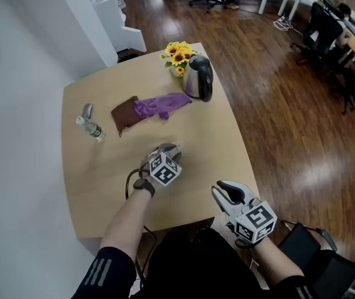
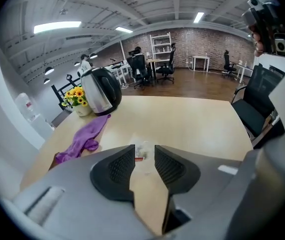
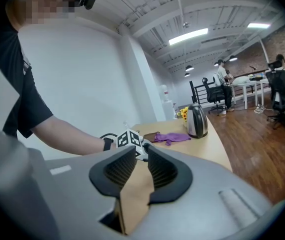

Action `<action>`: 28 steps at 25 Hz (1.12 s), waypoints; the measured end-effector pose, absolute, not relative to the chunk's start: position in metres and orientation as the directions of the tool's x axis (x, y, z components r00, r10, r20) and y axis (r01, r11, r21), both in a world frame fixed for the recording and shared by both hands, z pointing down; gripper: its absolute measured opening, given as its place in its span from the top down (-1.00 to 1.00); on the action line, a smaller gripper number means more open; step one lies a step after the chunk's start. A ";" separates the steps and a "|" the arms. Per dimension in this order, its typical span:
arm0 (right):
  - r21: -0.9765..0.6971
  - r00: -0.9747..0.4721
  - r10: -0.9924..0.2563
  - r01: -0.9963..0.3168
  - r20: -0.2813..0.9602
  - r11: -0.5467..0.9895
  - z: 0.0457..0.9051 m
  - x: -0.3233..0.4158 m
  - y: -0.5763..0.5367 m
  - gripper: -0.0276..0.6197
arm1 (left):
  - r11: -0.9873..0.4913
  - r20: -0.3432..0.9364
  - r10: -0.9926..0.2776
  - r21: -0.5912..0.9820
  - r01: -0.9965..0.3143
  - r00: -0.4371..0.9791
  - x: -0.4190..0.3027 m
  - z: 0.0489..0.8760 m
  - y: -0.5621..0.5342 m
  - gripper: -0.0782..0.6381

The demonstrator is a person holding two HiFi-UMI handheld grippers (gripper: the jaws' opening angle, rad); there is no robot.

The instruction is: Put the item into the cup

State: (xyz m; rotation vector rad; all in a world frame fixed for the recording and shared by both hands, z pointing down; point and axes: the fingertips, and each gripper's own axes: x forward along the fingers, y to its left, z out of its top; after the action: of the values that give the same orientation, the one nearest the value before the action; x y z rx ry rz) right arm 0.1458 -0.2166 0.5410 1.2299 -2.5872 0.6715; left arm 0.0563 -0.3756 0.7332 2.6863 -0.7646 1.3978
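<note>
While hovering over the table (image 1: 103, 173), holds left tool (image 2: 144, 148) open, empty.
Shows small clear-wrapped item (image 2: 142, 151) flat on table just beyond left tool's tips, not between pads; holds right tool (image 3: 142, 147) slightly open, empty, by table's near right corner; shows kettle (image 1: 199, 78), purple cloth (image 1: 162, 106) at far end.

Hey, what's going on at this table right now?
A person is at a wooden table with a gripper in each hand. The left gripper points down at the tabletop, jaws apart, with a small clear packet lying just past its tips, not gripped. The right gripper hovers by the table's near edge, open and empty. A kettle and a purple cloth sit farther back.
</note>
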 end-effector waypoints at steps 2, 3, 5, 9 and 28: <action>-0.315 -0.638 -0.681 -0.770 0.360 0.555 0.542 0.147 -0.217 0.64 | -0.889 0.769 -0.411 -0.220 -0.400 0.490 0.059 0.728 -0.373 0.41; -0.316 -0.639 -0.679 -0.769 0.361 0.556 0.543 0.148 -0.218 0.64 | -0.898 0.770 -0.403 -0.230 -0.375 0.494 0.061 0.728 -0.370 0.38; -0.318 -0.642 -0.675 -0.766 0.363 0.558 0.545 0.147 -0.219 0.64 | -0.919 0.784 -0.374 -0.239 -0.314 0.495 0.065 0.731 -0.363 0.29; -0.321 -0.653 -0.665 -0.757 0.363 0.569 0.547 0.145 -0.219 0.64 | -0.943 0.822 -0.316 -0.220 -0.248 0.474 0.070 0.740 -0.355 0.23; -0.326 -0.626 -0.677 -0.779 0.386 0.535 0.554 0.172 -0.209 0.64 | -0.962 0.913 -0.218 -0.141 -0.235 0.345 0.078 0.788 -0.365 0.18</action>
State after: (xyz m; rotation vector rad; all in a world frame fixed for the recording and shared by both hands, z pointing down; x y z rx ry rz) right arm 0.1720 -0.2094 0.5537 1.2327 -2.5599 0.7034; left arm 0.0782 -0.3655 0.7882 2.5636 -0.4309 1.7366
